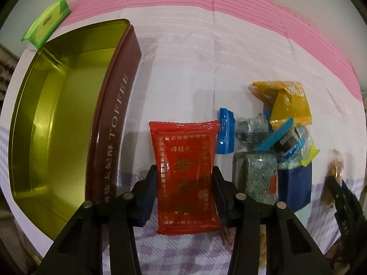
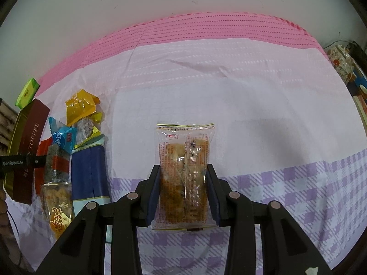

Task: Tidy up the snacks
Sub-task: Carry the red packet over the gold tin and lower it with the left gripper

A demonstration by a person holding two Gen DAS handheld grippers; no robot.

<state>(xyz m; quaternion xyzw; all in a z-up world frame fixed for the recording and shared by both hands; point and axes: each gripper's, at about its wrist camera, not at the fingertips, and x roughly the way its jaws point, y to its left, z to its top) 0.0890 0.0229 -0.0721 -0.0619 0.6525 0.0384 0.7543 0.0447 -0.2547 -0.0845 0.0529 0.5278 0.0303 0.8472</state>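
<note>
My left gripper point(image 1: 185, 171) is shut on a red snack packet point(image 1: 184, 160), held above the cloth just right of the open toffee tin point(image 1: 114, 123), whose gold inside holds nothing. My right gripper point(image 2: 183, 171) is shut on a clear packet of brown pastry point(image 2: 184, 171), held over the cloth. A pile of snacks point(image 1: 273, 146) lies right of the red packet: yellow, blue, grey-speckled and dark blue packets. The same pile point(image 2: 75, 146) shows at the left of the right wrist view, with the tin point(image 2: 27, 146) beyond it.
A green packet point(image 1: 45, 23) lies behind the tin at the cloth's far left edge. The table is covered by a white, pink and purple-checked cloth point(image 2: 252, 105). A patterned object point(image 2: 341, 64) sits off the table's far right. The right gripper shows blurred in the left wrist view point(image 1: 337, 183).
</note>
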